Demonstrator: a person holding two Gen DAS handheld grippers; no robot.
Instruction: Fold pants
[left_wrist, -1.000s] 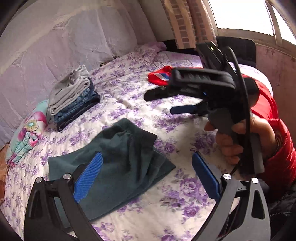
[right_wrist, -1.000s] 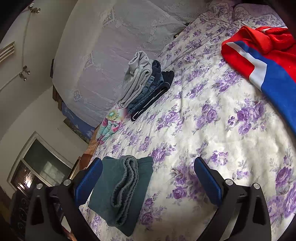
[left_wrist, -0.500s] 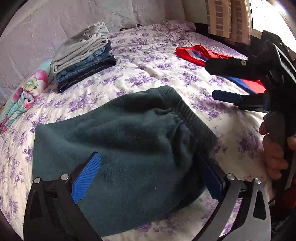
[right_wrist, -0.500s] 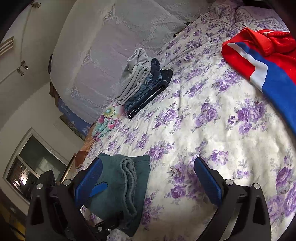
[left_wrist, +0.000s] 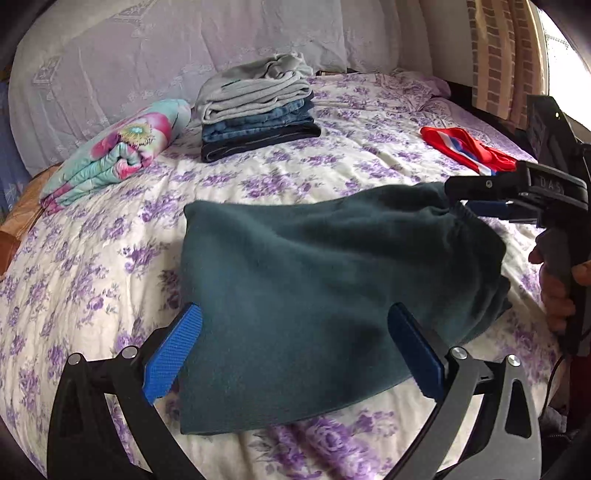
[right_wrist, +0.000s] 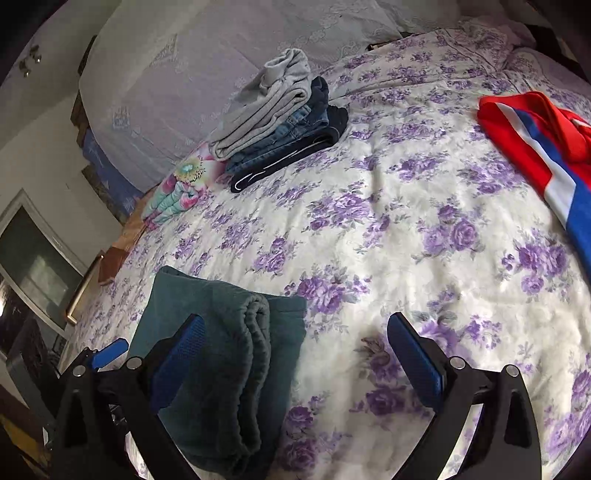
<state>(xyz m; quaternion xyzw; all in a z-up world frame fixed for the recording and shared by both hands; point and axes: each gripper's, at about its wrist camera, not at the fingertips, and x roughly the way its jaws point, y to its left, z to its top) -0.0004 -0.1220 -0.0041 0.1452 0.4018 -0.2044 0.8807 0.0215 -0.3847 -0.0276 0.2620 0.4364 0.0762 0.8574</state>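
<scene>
Left wrist view: both claws (left_wrist: 293, 349) (right_wrist: 295, 360) gape empty; folded green pants (left_wrist: 314, 280) hide bedspread (left_wrist: 92, 258).

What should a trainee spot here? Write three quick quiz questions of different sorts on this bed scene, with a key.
1. True or false: the left gripper is shut on the green pants.
2. What lies on top of the stack of folded clothes? A) a grey garment B) a red towel C) a black jacket
3. One word: are the jaws of the right gripper open or shut?

Key: 1 false, its jaws stand wide apart; 2 A; 3 open.
</scene>
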